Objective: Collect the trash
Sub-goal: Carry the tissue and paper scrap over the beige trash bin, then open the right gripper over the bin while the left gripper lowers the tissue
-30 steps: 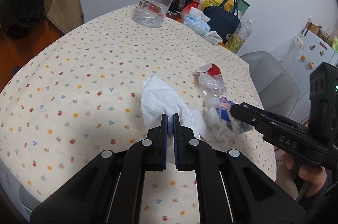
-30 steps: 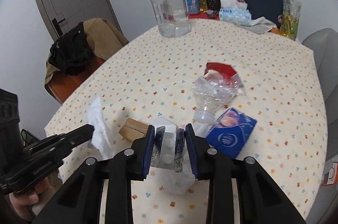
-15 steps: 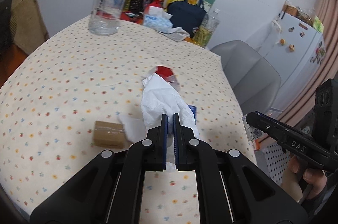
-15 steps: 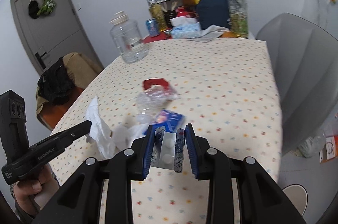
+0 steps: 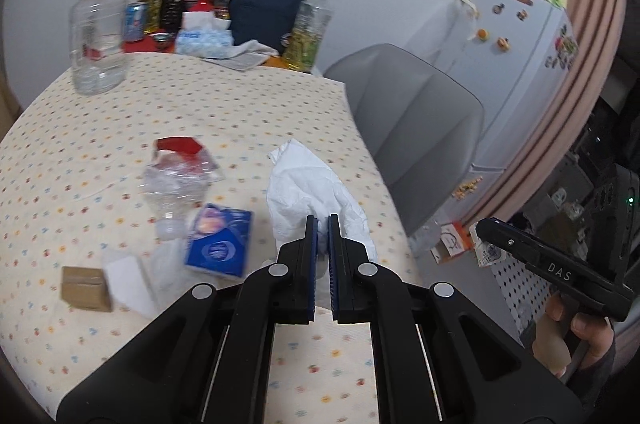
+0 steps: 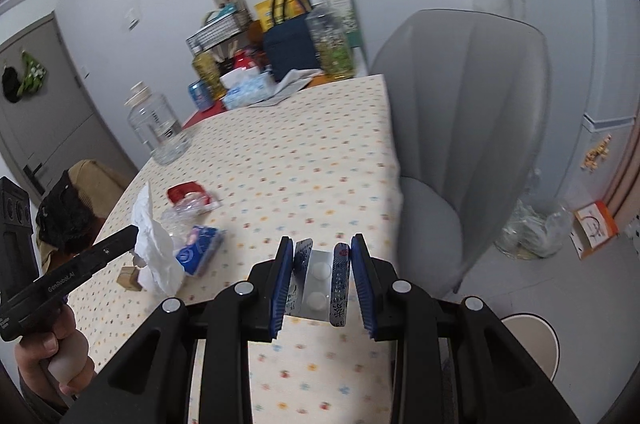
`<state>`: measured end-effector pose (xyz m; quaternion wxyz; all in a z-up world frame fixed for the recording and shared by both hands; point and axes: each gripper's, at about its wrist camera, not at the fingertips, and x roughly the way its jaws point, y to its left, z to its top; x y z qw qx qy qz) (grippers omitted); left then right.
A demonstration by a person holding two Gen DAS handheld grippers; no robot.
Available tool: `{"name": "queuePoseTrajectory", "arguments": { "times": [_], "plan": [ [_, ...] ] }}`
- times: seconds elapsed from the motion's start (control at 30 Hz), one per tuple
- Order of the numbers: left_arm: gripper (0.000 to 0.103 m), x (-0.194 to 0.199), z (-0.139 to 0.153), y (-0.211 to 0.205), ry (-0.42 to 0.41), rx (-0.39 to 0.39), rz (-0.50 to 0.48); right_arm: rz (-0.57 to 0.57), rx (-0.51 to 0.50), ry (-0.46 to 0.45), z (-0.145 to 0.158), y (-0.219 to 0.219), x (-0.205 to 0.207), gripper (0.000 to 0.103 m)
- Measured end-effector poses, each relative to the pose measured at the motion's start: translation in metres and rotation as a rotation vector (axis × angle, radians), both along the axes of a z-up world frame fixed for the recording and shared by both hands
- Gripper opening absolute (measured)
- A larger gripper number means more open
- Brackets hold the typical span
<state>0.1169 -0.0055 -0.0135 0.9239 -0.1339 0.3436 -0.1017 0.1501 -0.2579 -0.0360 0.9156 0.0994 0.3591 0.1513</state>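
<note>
Left gripper (image 5: 323, 224) jaws pinch the crumpled white tissue (image 5: 308, 184); right gripper (image 6: 322, 270) jaws clamp the bent silver blister pack (image 6: 319, 278) (grip both firmly); carry both clear of the bench (image 6: 320, 152) towards the clear floor bag (image 6: 530, 230).

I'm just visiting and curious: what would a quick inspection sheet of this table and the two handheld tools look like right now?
Surface: table under a cream cloth with small coloured dots.
Job's things: white tissue, pill blister pack, crushed clear bottle by a red wrapper, blue packet, small brown box.
Clutter: big clear jug, navy bag, tissue pack, can and bottles at the far edge.
Grippers: left gripper shut on the tissue; right gripper shut on the blister pack.
Cables: nothing seen.
Surroundings: grey chair, white fridge, clear plastic bag on the floor, door.
</note>
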Motion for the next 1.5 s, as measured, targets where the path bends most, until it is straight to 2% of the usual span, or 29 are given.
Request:
{"name": "queuePoseTrajectory", "arguments": {
  "times": [0.63,1.1,1.37,1.5],
  "plan": [
    [0.006,0.038,-0.003,-0.155,0.026,0.049,-0.288,-0.290,0.005,0.072,-0.046,-0.154,-0.027,0.030],
    [0.006,0.058,-0.040,-0.248,0.116,0.106,-0.425,-0.396,0.052,0.160,-0.102,-0.221,-0.038,0.031],
    [0.006,0.063,-0.061,-0.276,0.165,0.135,-0.453,-0.424,0.071,0.215,-0.136,-0.245,-0.035,0.033],
    [0.006,0.065,-0.067,-0.286,0.181,0.144,-0.463,-0.436,0.087,0.216,-0.142,-0.253,-0.032,0.040]
  ]
}}
